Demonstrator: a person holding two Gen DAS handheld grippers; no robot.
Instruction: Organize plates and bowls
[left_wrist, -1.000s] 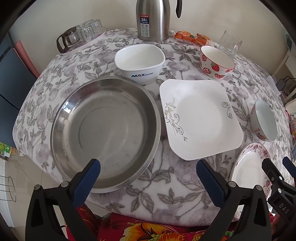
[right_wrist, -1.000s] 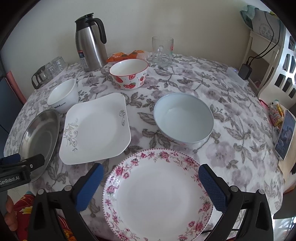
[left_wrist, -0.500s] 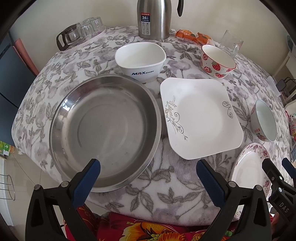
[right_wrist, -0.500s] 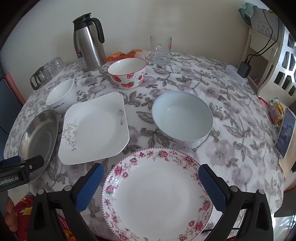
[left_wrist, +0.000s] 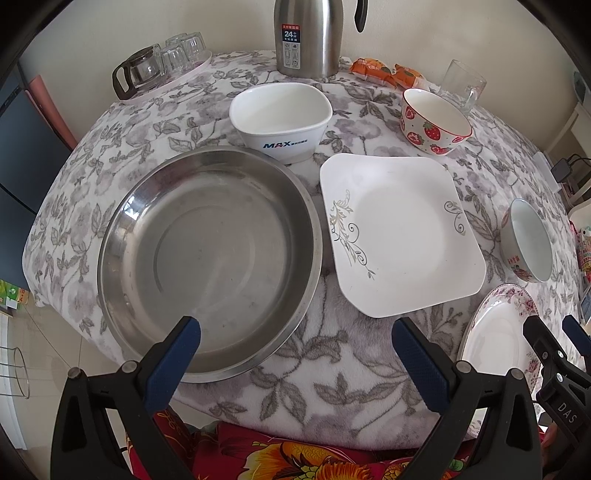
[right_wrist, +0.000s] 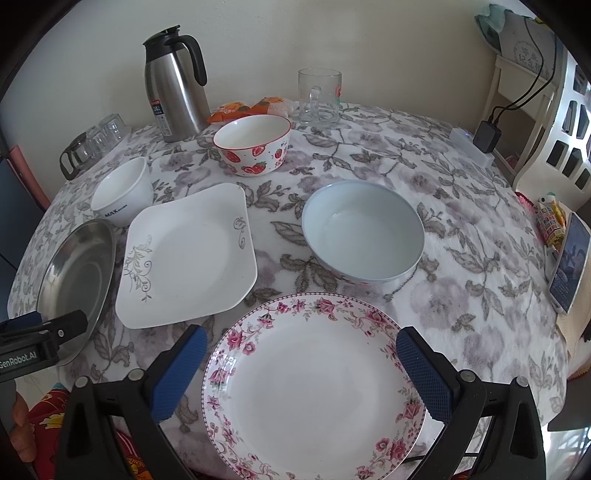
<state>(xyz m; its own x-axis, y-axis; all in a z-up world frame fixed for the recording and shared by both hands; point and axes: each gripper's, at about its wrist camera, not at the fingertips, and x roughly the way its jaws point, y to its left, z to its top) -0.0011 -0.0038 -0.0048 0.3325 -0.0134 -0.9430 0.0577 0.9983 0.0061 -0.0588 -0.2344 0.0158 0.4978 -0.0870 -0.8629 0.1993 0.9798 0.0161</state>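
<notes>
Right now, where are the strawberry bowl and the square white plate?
strawberry bowl (right_wrist: 252, 146): right wrist view, on its white inside.
square white plate (left_wrist: 400, 236): left wrist view, on its bare middle.

This is a home dining corner: a round table (right_wrist: 461, 229) under a soft leaf-patterned cloth stands against a plain cream wall, set with mismatched household crockery such as a strawberry bowl (right_wrist: 253, 147) and a flower-rimmed plate (right_wrist: 314, 384). At the far side stand a steel thermos jug (right_wrist: 173, 85), a glass mug (right_wrist: 319, 96), orange snack packets (right_wrist: 247, 107) and, to the far left, a tray of small glasses with a glass teapot (left_wrist: 159, 62). On the right a phone (right_wrist: 569, 262) lies on the cloth, and a charger (right_wrist: 488, 134) with cables sits by a white lattice shelf (right_wrist: 554, 110).
</notes>
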